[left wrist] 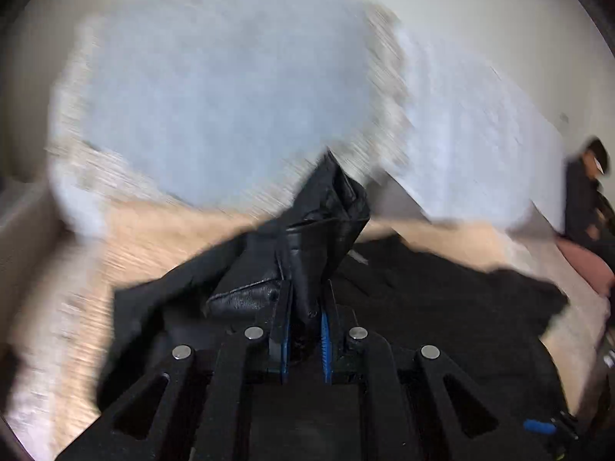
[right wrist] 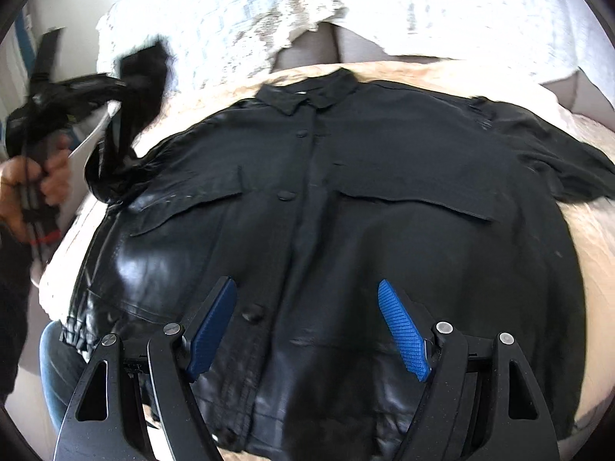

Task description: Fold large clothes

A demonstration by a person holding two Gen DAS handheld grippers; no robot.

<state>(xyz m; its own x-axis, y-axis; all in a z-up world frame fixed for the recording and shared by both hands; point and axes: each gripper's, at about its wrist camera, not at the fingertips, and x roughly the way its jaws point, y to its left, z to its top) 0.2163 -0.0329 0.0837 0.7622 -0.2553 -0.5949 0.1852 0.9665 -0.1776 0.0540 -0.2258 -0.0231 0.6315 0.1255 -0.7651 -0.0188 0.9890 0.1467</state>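
A black leather jacket [right wrist: 346, 192] lies front-up and buttoned on a beige bed cover [right wrist: 592, 253], collar toward the far side. My right gripper [right wrist: 306, 282] hangs open over its lower front, blue pads [right wrist: 403, 330] spread wide with nothing between them. My left gripper [left wrist: 307, 299] is shut on the jacket's sleeve [left wrist: 326, 211], which stands up bunched between the fingers. In the right wrist view a hand [right wrist: 23, 180] holds that left gripper [right wrist: 119, 88] at the far left, with the sleeve [right wrist: 142, 73] lifted off the bed. The left wrist view is blurred by motion.
White knitted bedding [right wrist: 230, 7] and a grey headboard [right wrist: 319, 50] lie beyond the collar. A person in dark clothes [left wrist: 588, 199] sits at the far right of the left wrist view, by a pink cushion [left wrist: 588, 265]. A leg in jeans [right wrist: 57, 365] shows at lower left.
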